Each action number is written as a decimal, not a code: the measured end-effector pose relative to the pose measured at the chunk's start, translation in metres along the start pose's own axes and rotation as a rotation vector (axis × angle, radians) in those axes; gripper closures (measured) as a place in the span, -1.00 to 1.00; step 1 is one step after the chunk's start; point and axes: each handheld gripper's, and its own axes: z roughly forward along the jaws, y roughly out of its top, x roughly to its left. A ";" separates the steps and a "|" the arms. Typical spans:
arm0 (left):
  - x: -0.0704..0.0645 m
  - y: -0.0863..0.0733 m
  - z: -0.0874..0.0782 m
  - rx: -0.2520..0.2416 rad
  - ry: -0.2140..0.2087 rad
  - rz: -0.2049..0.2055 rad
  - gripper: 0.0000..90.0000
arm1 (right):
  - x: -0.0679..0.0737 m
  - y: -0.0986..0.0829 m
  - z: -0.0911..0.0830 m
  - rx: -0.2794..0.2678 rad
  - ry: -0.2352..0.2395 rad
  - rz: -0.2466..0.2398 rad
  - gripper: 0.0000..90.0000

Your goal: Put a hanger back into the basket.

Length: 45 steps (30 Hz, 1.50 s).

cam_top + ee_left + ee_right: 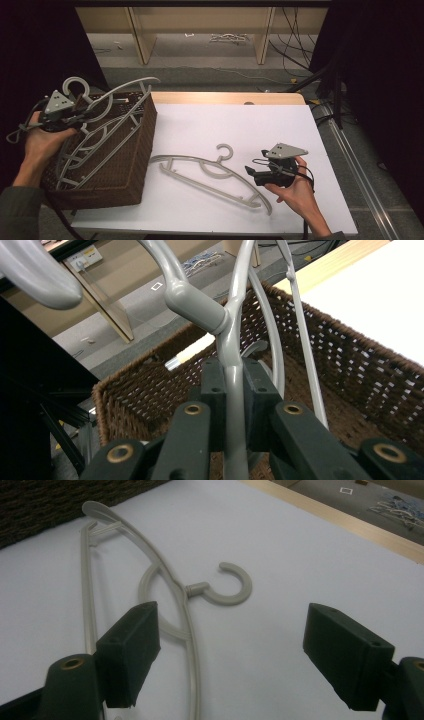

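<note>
A brown wicker basket (131,165) stands on the table's left side. Several grey plastic hangers (107,127) lean in it, hooks up at its far left. My left gripper (80,116) is shut on the arm of one grey hanger (234,390) just below its hook neck, above the basket (350,360). Another grey hanger (212,175) lies flat on the white table, hook pointing away. My right gripper (251,173) hovers open just right of it. In the right gripper view the flat hanger (185,600) lies ahead between the wide-apart jaws, near the left one.
The white tabletop (240,125) has a wooden strip along its far edge. Beyond it are wooden shelf legs (140,40) and cables (295,45) on the floor. Dark curtains flank both sides.
</note>
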 end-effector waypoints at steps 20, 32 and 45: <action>0.018 -0.030 -0.002 0.041 0.018 -0.016 0.82 | -0.001 -0.002 0.002 0.004 -0.001 0.004 -0.47; 0.022 -0.057 -0.002 0.092 -0.017 -0.059 0.82 | -0.001 -0.002 0.003 0.008 0.001 0.003 -0.47; 0.004 -0.069 0.022 0.181 -0.079 -0.015 0.79 | -0.001 -0.003 0.003 0.015 0.002 0.016 -0.46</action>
